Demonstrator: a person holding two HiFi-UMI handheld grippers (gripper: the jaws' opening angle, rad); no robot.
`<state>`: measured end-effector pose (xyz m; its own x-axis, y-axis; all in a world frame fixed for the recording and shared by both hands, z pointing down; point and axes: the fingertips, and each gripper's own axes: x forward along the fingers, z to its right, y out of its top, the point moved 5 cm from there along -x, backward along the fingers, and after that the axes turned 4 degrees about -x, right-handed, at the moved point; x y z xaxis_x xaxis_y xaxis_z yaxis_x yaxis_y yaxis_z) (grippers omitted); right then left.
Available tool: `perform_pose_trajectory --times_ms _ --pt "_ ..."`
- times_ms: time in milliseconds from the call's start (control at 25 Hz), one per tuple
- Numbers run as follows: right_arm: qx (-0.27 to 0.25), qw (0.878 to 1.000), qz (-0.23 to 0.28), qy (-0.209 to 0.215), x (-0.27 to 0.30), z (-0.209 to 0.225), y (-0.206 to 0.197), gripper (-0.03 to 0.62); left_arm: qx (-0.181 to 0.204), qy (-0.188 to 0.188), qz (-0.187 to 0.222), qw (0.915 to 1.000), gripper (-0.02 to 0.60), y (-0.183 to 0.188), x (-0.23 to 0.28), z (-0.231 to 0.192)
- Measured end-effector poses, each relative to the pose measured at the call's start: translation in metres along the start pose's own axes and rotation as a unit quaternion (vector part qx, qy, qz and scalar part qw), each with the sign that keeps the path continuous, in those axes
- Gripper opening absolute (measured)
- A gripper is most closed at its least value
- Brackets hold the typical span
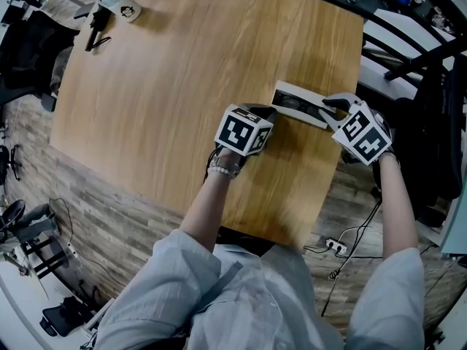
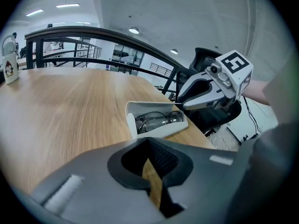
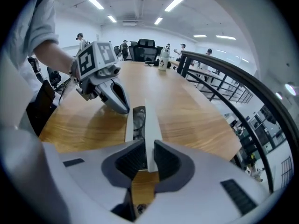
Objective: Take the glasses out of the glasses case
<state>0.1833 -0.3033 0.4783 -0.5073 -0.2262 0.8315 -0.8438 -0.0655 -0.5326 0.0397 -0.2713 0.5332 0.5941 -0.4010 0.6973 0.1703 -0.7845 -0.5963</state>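
So the glasses case (image 1: 299, 92) sits open in the right-middle of the head view, on the table (image 1: 182, 71), with the glasses (image 1: 295, 105) still lying inside. The right gripper (image 1: 337, 106) is clamped on a thin white wall of the case at its right end; I'd guess that's the lid. The left gripper (image 1: 268, 111) is just beside the case's left end, its tips together on nothing.

What matters for the grab is that the case runs lengthwise from one gripper to the other. In the left gripper view the glasses sit just above the jaws, laid across the frame. I'd say the left is the free one to go in, but it has to open up first.
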Motion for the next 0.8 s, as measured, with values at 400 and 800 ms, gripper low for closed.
perform_pose_trajectory --times_ms 400,800 --pt "0.0 0.997 0.005 -0.081 -0.016 0.022 0.006 0.051 -0.002 -0.001 -0.001 1.0 0.003 -0.001 0.0 0.001" --pt "-0.119 0.992 -0.024 -0.013 0.002 -0.013 0.035 0.109 -0.003 -0.001 -0.001 1.0 0.003 0.0 0.0 0.0"
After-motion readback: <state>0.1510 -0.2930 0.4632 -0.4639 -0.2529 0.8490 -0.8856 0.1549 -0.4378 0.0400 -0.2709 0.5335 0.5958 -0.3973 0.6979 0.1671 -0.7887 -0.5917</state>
